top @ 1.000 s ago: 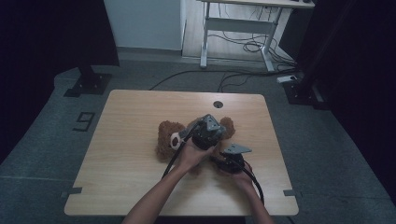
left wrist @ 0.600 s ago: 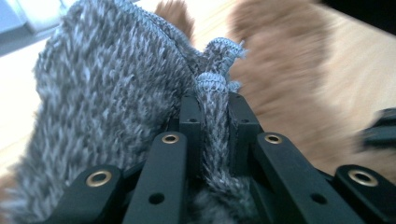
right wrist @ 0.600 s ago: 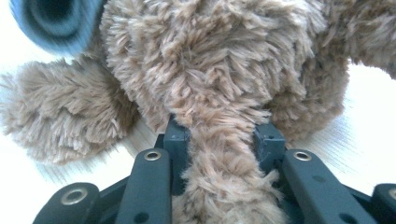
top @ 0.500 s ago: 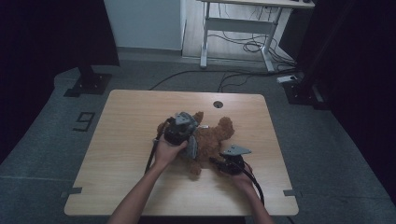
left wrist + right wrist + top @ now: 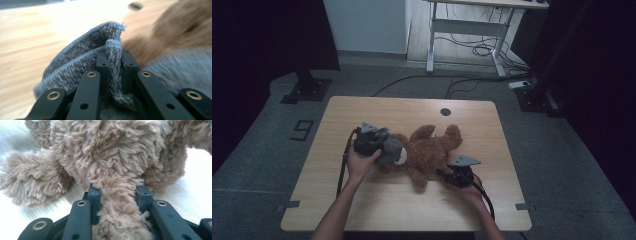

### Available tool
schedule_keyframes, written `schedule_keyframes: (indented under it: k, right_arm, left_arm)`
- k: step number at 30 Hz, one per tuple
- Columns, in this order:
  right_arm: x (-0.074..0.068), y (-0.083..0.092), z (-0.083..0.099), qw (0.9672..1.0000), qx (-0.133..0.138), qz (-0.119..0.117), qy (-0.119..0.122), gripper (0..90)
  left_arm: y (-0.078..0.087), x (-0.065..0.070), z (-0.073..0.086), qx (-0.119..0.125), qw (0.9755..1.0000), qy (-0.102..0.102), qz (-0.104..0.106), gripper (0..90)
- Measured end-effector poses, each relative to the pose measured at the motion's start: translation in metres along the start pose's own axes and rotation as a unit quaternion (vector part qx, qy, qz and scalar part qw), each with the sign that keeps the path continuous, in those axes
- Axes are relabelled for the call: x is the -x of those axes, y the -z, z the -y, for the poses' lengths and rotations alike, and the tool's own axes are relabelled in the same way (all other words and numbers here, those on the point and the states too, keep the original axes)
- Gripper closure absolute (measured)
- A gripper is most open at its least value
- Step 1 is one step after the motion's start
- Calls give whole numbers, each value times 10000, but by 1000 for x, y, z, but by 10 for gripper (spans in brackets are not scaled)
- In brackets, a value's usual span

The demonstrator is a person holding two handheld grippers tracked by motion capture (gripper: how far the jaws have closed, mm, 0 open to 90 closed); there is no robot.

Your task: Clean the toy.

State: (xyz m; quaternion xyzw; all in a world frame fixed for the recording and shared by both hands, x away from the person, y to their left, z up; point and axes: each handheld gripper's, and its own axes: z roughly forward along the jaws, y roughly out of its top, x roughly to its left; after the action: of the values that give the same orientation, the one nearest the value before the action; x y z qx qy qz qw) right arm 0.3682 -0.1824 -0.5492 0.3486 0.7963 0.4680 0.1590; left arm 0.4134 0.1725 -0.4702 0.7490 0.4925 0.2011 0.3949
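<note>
One wooden table [image 5: 362,200], one brown teddy bear [image 5: 432,152], one grey knitted garment [image 5: 391,151], two grippers, both in your hands. The teddy bear lies on its side near the table's middle, head toward your left, legs toward your right. The garment sits over the bear's head end, touching it. Your left gripper [image 5: 371,141] has its jaws nearly together, pinching a fold of the grey knit's hem; in the left gripper view the garment [image 5: 100,57] bunches up between the two black jaws, with the bear's brown fur [image 5: 185,27] blurred beyond it. Your right gripper [image 5: 458,176] rests at the bear's lower end, its jaws partly closed around one furry limb; the right gripper view shows that limb [image 5: 120,202] pressed between both jaws, the bear's body rising just behind. One round hole [image 5: 445,111] marks the table's far edge. Against the frames from a second ago: your left gripper has travelled from the bear's right side across to its left, carrying the knit; your right gripper sits where it was; the bear's body is now uncovered.
</note>
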Motion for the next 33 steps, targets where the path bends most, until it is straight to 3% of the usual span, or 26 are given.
schedule_keyframes:
  k: [2, 5, 8, 14, 18, 21, 27, 31, 33]
  right_arm:
    - [1, 0, 0, 10000, -1, -17, -48, 661]
    - [2, 0, 0, 10000, 10, -35, -86, 661]
    - [2, 0, 0, 10000, -14, -27, -73, 661]
    - [2, 0, 0, 9999, -5, -26, -104, 660]
    - [2, 0, -1, 9999, -6, -16, -103, 659]
    - [3, 0, -1, 9999, 13, 14, -104, 652]
    - [7, 0, -3, 9999, 16, 165, -44, 650]
    - [7, 1, -3, 9998, 11, 217, 25, 650]
    - [6, 0, -3, 9997, 8, 232, 65, 646]
  left_arm:
    - [-2, -11, 14, -173, 9998, 115, -28, 793]
    - [-7, -21, 34, -220, 9992, 285, 188, 793]
    - [-8, -22, 39, -196, 9987, 337, 321, 793]
    - [9, -7, 8, 168, 9989, 143, 407, 793]
    - [18, 15, -23, 422, 9977, -57, 523, 792]
    - [14, 29, -42, 418, 9969, -185, 641, 791]
    - [-17, 45, -64, 155, 9971, -228, 711, 788]
    - [-41, 48, -56, -286, 9954, -178, 899, 786]
    - [-49, 49, -47, -370, 9943, -141, 992, 786]
